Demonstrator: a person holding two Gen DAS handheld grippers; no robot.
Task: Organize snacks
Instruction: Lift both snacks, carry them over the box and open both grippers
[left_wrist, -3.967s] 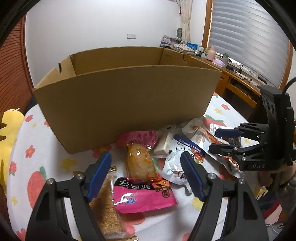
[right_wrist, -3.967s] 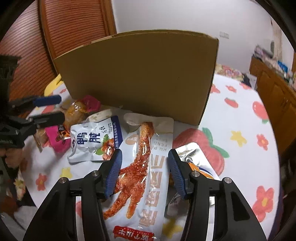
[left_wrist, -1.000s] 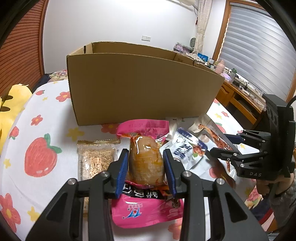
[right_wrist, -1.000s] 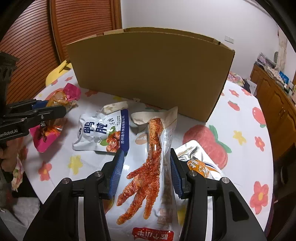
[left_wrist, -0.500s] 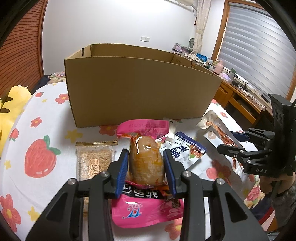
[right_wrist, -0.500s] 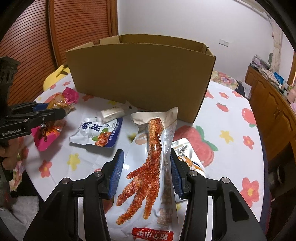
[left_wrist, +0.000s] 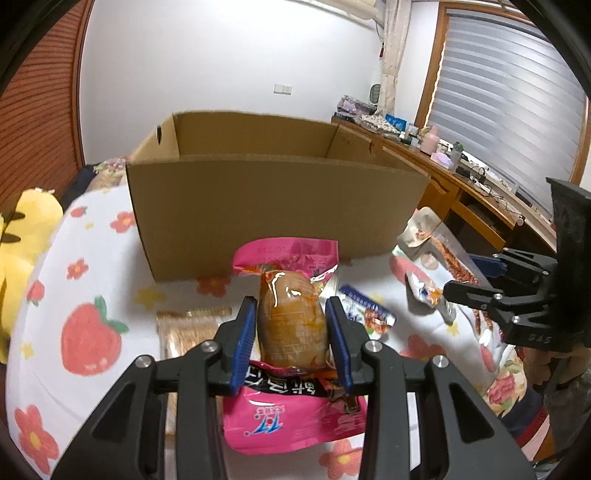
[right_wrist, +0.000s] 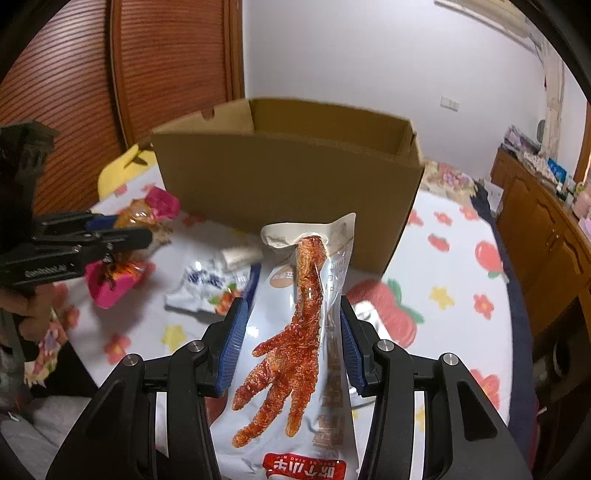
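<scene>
My left gripper is shut on a pink snack pack with an orange-brown piece inside and holds it above the table, in front of the open cardboard box. My right gripper is shut on a clear chicken-foot pack, lifted off the table in front of the same box. The right gripper shows at the right of the left wrist view. The left gripper shows at the left of the right wrist view.
A blue-and-white pack, a sesame bar pack, a small white pack and a silver pack lie on the flower-print tablecloth. A wooden desk stands to the right.
Both grippers have risen with their packs; I see further into the box. The packs left on the table have dropped lower and further away in both views.
</scene>
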